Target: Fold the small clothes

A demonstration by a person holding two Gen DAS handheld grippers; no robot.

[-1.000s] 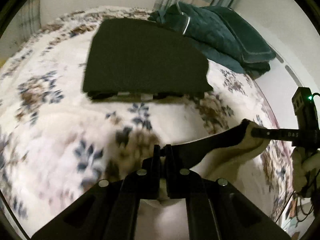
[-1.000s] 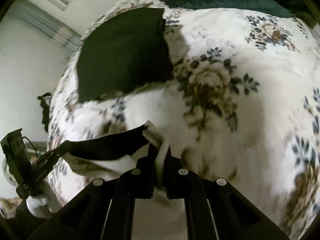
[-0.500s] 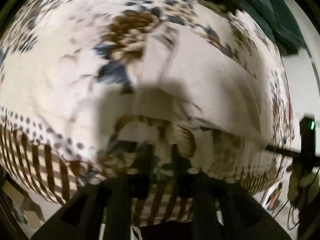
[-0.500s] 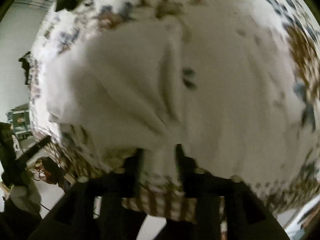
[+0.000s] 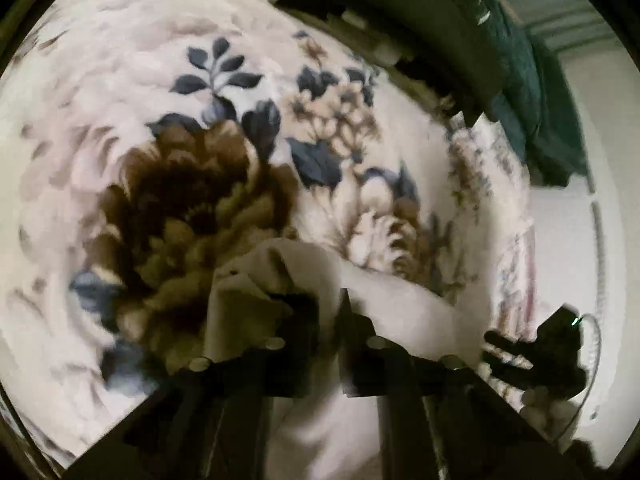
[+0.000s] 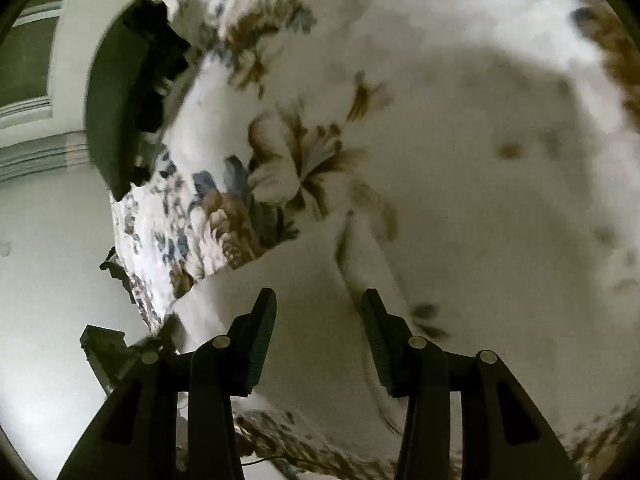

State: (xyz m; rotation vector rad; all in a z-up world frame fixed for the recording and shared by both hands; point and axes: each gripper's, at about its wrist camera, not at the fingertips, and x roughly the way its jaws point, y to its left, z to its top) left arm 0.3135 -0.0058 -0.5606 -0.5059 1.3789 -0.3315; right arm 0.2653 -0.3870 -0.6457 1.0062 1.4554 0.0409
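A small white garment lies on the floral bedspread. My left gripper is shut on a bunched corner of it, the cloth wrapped over the left finger. In the right wrist view the same white garment lies flat under my right gripper, whose fingers are spread wide with nothing between them. The right gripper also shows at the lower right of the left wrist view. A folded black garment lies at the back of the bed and shows in the right wrist view.
A dark green blanket is heaped at the bed's far right by the wall. The bed edge drops off to the left in the right wrist view, with a white wall beyond.
Both grippers held the garment stretched between them a second ago. Both swung down over the bed. The right gripper has opened and let go; the left still grips a corner.
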